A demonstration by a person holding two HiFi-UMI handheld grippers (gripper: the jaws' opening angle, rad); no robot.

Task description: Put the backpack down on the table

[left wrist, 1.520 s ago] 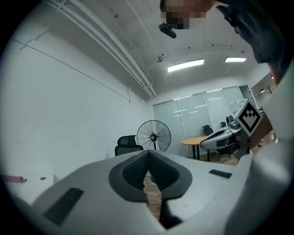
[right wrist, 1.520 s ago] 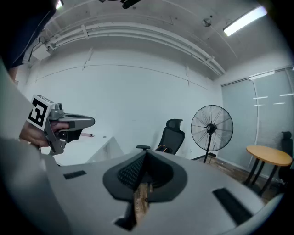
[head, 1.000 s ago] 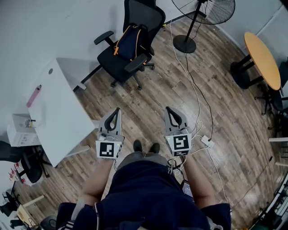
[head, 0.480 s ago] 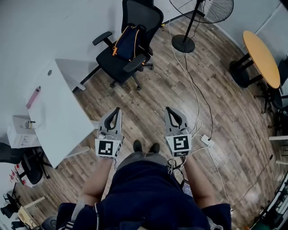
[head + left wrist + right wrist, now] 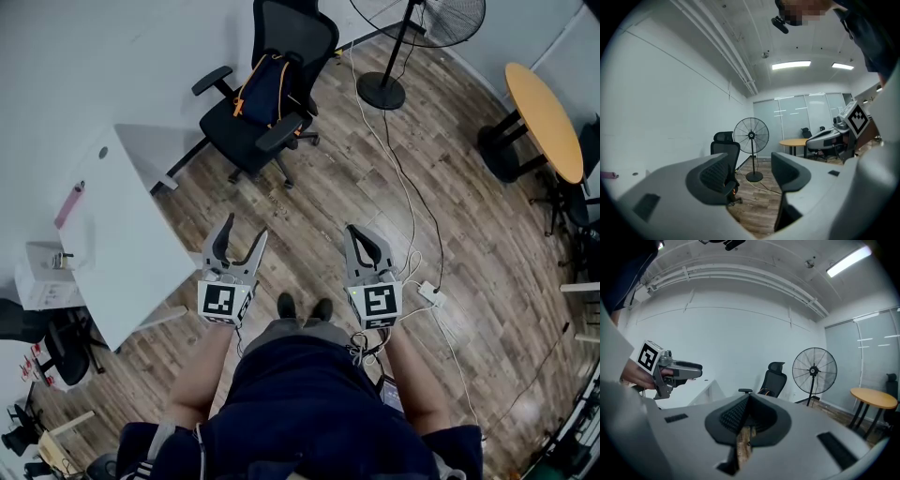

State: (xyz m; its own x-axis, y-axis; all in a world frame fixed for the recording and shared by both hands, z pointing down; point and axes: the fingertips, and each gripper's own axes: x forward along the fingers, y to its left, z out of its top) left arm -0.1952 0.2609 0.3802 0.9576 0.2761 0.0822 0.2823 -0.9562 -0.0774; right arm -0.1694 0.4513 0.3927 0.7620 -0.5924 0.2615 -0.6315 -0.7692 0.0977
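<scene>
Person stands on wood floor (image 5: 309, 206), a gripper in each hand, both held out ahead

Left gripper (image 5: 242, 230): jaws apart and opening, nothing between them; its own view looks through the gap at bare floor, with the fan (image 5: 751, 136) standing beyond. Grasping nothing

Right gripper (image 5: 356, 231): jaws pressed together, tips meeting, nothing held. In its own view the pads close on each other with only a sliver of floor below

Backpack (image 5: 267, 89): dark blue with orange trim, upright on the seat of the black chair (image 5: 292, 30), leaning on the backrest. Well apart from both grippers, across open floor

Table (image 5: 122, 234): white, to the person's left, near the left gripper but not touching it. Pink bottle (image 5: 70, 202) lies at its far edge. Backpack not on it

Fan base (image 5: 380, 92) right of the chair; white cable (image 5: 403, 178) runs from there down to a power strip (image 5: 431, 295) by the right gripper. Round wooden table (image 5: 544, 122) at far right
</scene>
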